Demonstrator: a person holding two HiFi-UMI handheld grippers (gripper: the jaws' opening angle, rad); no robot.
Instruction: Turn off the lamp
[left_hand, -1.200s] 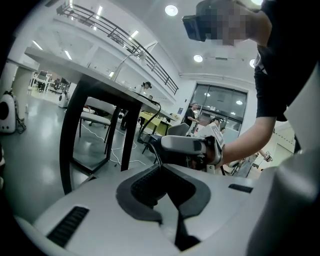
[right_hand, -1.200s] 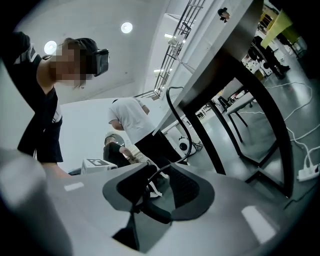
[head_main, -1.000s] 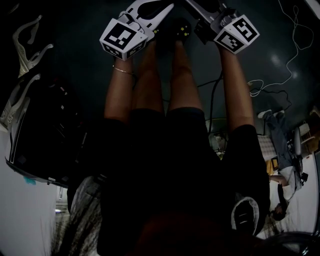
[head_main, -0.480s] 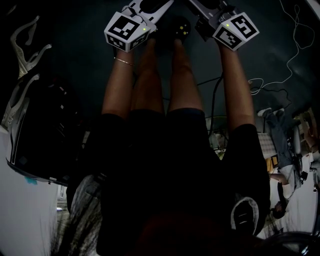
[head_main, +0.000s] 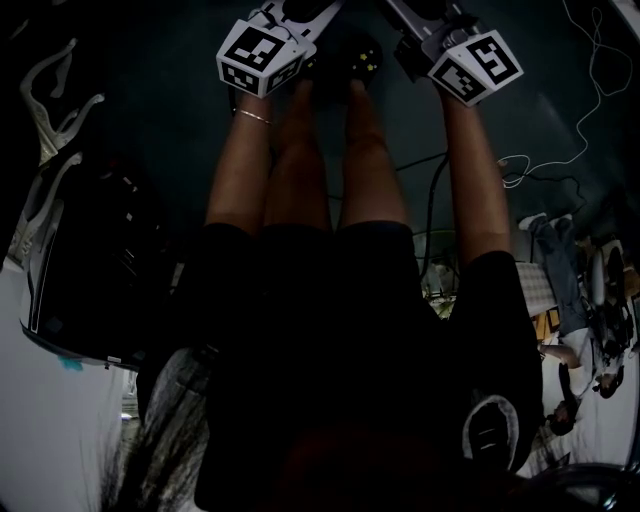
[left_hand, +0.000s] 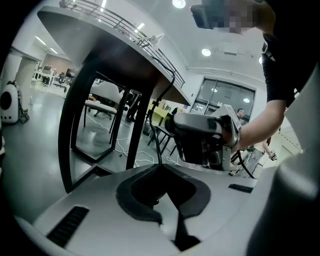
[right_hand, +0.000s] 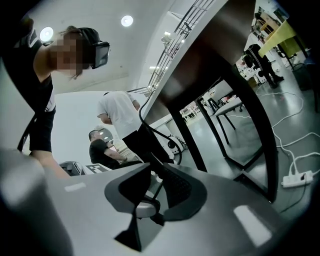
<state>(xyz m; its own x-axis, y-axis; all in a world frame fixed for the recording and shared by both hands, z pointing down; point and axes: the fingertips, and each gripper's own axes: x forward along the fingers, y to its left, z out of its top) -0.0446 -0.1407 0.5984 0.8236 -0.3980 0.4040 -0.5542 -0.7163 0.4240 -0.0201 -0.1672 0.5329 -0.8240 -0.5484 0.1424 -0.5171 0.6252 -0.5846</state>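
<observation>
Two tools were held low beneath the worktop (left_hand: 115, 55). The left tool (left_hand: 162, 172) clamped a black cord (left_hand: 156, 145) hanging from it. The right tool (right_hand: 155, 175) had just been closing, its jaws apart around a pale switch-like piece (right_hand: 145, 206). Lamp itself unseen; switch-off judged pending.

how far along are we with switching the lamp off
Looks done: the reach down beside the table. In hand: the left hand-held gripper seems to pinch the black cord; the right hand-held gripper has just been closing its jaws round a white piece on a cord, likely the switch. Left: pressing it. No lamp is in view, so on or off can't be told.
</observation>
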